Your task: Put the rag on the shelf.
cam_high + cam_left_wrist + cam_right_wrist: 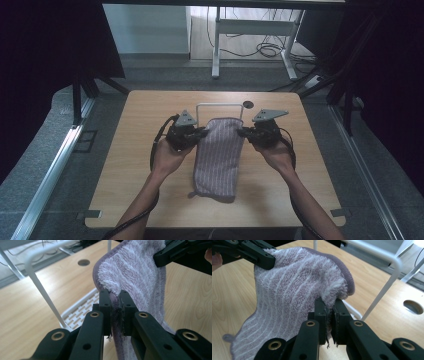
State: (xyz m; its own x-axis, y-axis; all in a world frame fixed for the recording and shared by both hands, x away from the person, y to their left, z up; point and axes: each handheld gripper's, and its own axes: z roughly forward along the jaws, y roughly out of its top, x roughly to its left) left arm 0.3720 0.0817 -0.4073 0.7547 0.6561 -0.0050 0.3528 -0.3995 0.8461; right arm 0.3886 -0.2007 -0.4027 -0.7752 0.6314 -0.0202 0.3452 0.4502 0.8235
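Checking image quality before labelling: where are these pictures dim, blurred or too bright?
High view: dim and soft, the sides nearly black, the towel casting a faint shadow on the table. Left gripper view: sharp near the pinched towel edge, background rack bright and soft. Right gripper view: crisp towel pile, washed-out top right corner.

Striped towel (218,155) between two grippers

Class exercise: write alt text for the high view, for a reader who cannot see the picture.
A person at a wooden table holds a striped purple towel by its two far corners, the left gripper and the right gripper each shut on one corner. The towel's near end lies on the table, and a white wire rack stands just behind it.
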